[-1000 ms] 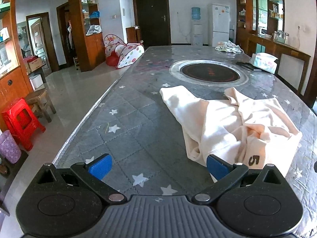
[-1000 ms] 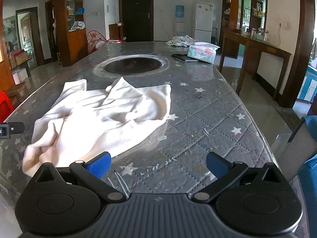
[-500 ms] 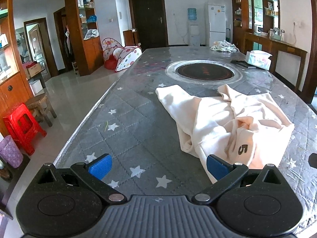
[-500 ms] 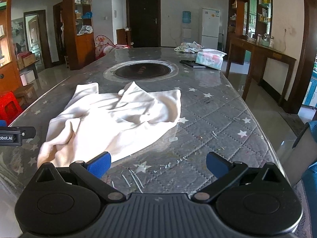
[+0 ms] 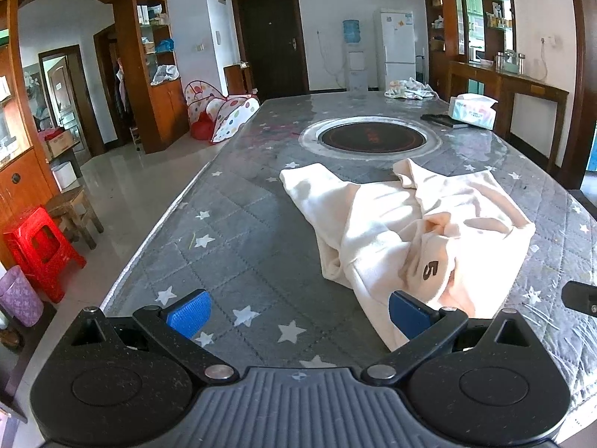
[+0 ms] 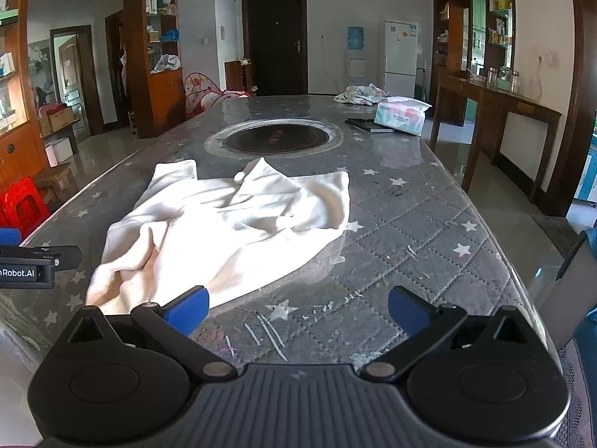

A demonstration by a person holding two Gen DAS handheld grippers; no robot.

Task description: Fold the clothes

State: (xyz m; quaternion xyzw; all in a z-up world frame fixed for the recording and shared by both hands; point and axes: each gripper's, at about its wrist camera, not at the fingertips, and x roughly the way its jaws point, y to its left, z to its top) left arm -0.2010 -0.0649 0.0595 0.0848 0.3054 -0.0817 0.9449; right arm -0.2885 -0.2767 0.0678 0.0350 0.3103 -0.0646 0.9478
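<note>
the long grey star-patterned table (image 5: 238, 231) fills the middle of both views, with a round dark cooktop (image 5: 371, 138) set into it in the upper centre. on it, from centre to right of the left wrist view and left of centre in the right wrist view, lies the cream garment (image 5: 406, 231), crumpled and unfolded, one sleeve-like flap reaching toward the cooktop and a printed "5" (image 5: 431, 270) on the near bunched part. a tissue pack (image 6: 401, 115) sits far back at upper right, well apart from the cloth.

the left gripper (image 5: 298, 308) sits at the bottom of its frame, jaws spread wide and empty, its right pad just over the garment's near edge. the right gripper (image 6: 296, 308) is likewise spread and empty, its left pad by the near hem (its right pad over bare table).

the step in hand looks like the first grasp. it would go best to flatten first: pinch a single layer at two near corners, not the bunched lump, and draw it taut and flat before any fold.
</note>
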